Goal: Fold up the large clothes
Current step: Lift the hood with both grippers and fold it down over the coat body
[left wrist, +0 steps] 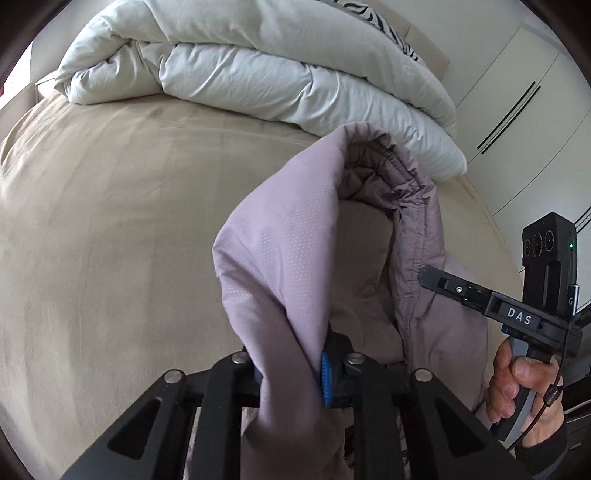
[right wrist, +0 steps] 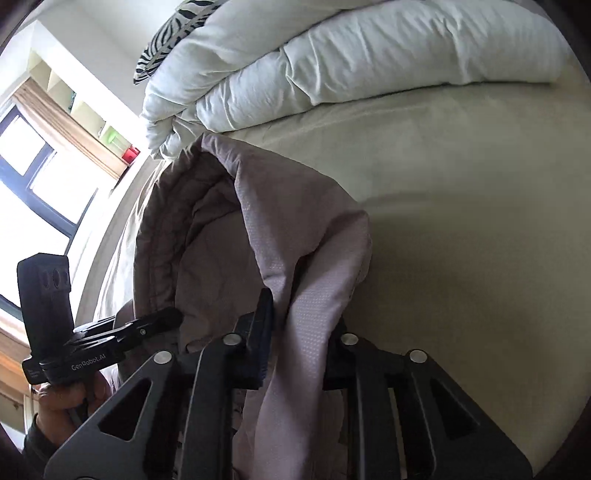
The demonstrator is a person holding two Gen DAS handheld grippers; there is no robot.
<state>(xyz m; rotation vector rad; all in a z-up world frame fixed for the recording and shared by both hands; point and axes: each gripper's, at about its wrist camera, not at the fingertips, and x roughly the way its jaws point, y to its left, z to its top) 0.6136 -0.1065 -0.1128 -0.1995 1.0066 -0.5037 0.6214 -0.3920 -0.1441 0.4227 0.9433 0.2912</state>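
Note:
A pale mauve padded garment (left wrist: 288, 229) with a gathered elastic edge hangs up over a beige bed. My left gripper (left wrist: 295, 373) is shut on one fold of it, the blue pad pressed against the cloth. Off to the right in the left wrist view, my right gripper (left wrist: 424, 275) bites the garment's seamed edge, with a hand on its handle. In the right wrist view the garment (right wrist: 280, 221) runs down between the fingers of my right gripper (right wrist: 303, 343), which is shut on it. My left gripper (right wrist: 173, 317) shows at the left, its tip against the same cloth.
The beige bed sheet (left wrist: 110, 221) spreads wide under the garment. A bunched white duvet (left wrist: 258, 74) lies across the far end with a zebra-striped pillow (right wrist: 173, 26) behind it. White wardrobe doors (left wrist: 517, 92) stand on one side of the bed, a window (right wrist: 29, 166) on the other.

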